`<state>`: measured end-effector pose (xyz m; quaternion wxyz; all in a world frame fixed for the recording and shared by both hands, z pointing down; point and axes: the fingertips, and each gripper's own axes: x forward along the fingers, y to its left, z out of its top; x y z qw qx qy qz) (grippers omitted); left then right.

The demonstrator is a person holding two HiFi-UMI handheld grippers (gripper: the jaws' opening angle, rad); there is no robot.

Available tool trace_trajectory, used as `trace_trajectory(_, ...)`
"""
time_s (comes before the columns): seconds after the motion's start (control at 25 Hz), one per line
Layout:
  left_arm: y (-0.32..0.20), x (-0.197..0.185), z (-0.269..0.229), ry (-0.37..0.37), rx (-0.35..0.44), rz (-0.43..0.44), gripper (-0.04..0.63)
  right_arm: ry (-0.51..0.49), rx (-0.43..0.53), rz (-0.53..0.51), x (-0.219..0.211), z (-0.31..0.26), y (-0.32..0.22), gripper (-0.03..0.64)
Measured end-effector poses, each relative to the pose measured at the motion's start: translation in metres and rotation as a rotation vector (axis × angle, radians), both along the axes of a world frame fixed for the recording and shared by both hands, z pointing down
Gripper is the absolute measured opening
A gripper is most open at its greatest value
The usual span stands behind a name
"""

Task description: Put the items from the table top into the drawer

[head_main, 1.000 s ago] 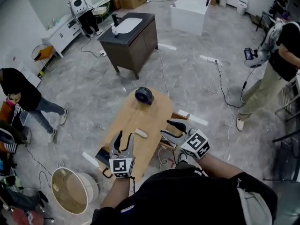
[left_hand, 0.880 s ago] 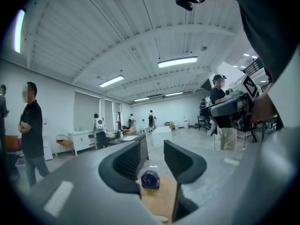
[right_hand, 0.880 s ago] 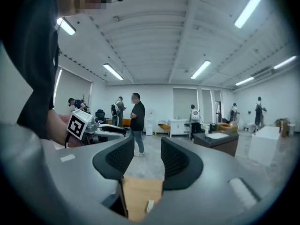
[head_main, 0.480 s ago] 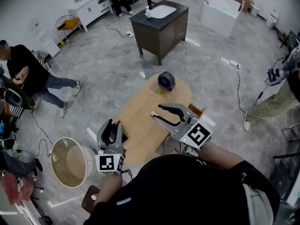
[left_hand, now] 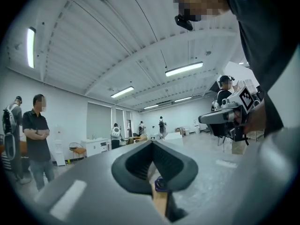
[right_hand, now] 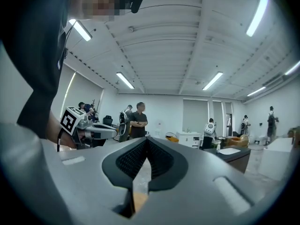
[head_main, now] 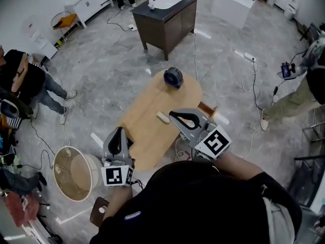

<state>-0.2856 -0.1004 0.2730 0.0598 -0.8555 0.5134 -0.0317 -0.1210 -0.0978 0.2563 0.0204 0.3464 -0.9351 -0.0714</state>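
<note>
A light wooden oval table (head_main: 147, 121) carries a dark blue round item (head_main: 173, 77) at its far end and a small cream item (head_main: 163, 117) near the middle. A brown drawer (head_main: 206, 109) sticks out on the table's right side. My right gripper (head_main: 171, 116) hangs over the table just right of the cream item, its jaws shut on nothing (right_hand: 146, 139). By the table's near left edge, my left gripper (head_main: 120, 131) points away from me. It is shut and empty (left_hand: 151, 143), with the blue item (left_hand: 159, 184) showing beyond its jaws.
A round tan basket (head_main: 76, 173) stands on the floor at the left. A dark vanity cabinet (head_main: 165, 15) and a white tub (head_main: 231, 4) stand beyond the table. Cables trail over the floor (head_main: 254, 80). People stand at the left and right edges.
Both grippers went from open to shut. The right one moved left over the table toward the cream item. The left one drew back toward the table's near left edge.
</note>
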Motion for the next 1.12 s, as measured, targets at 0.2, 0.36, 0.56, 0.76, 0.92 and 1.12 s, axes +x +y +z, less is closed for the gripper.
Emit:
trace_trajectory(0.2,-0.020,0.051,0.014,-0.017,-0.031,0.073,0.003,-0.020,-0.025,0.097,0.054,0.007,-0.005,0.056)
trace_trajectory(0.36,-0.038,0.103,0.041,-0.044,-0.063,0.136,0.019,-0.050,-0.025,0.168,0.113,0.018,-0.007,0.098)
trace_trajectory(0.56,-0.055,0.161,0.078,-0.092,-0.132,0.153,0.103,-0.081,-0.055,0.254,0.196,0.031,-0.005,0.124)
trace_trajectory(0.76,-0.072,0.196,0.123,-0.101,-0.221,0.066,0.147,-0.119,-0.076,0.274,0.263,0.042,-0.003,0.141)
trace_trajectory(0.92,-0.086,0.211,0.162,-0.140,-0.274,-0.003,0.147,-0.124,-0.115,0.262,0.299,0.056,-0.012,0.144)
trace_trajectory(1.12,-0.092,0.209,0.222,-0.257,-0.367,-0.018,0.155,-0.096,-0.173,0.238,0.311,0.073,-0.015,0.146)
